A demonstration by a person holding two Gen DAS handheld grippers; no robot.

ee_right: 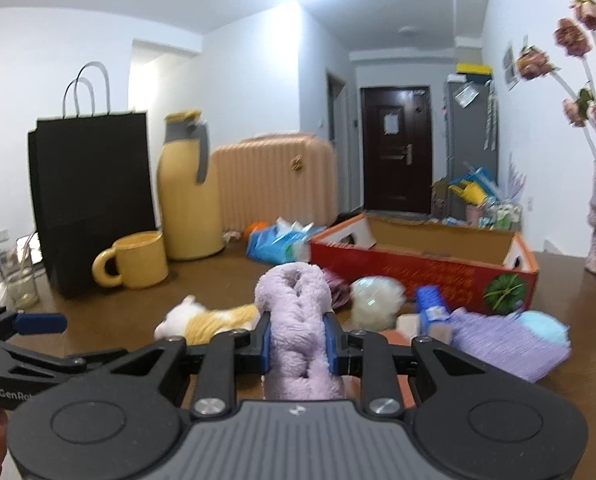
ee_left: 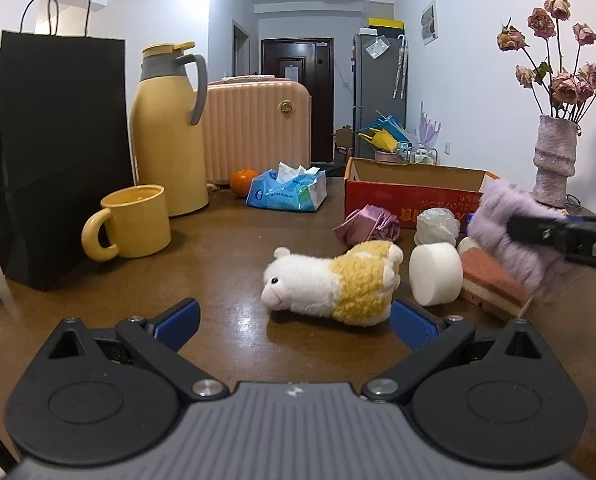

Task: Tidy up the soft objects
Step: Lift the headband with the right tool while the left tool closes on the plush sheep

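Lilac plush [ee_right: 296,320] pinched in right tool [ee_right: 298,344]

plush toy [ee_left: 329,284]: white with yellow woolly body
fluffy cloth [ee_right: 298,320]: pale lilac
box [ee_right: 421,276]: red outside, brown inside
mug [ee_left: 134,222]: yellow
flask [ee_left: 170,136]: yellow, grey collar and handle
bag [ee_left: 54,152]: black
suitcase [ee_left: 258,128]: peach, ribbed
sponge [ee_left: 493,284]: terracotta over cream

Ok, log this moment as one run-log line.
right gripper: shut on purple fluffy item | left gripper: open, empty | plush toy: on table | red box: empty
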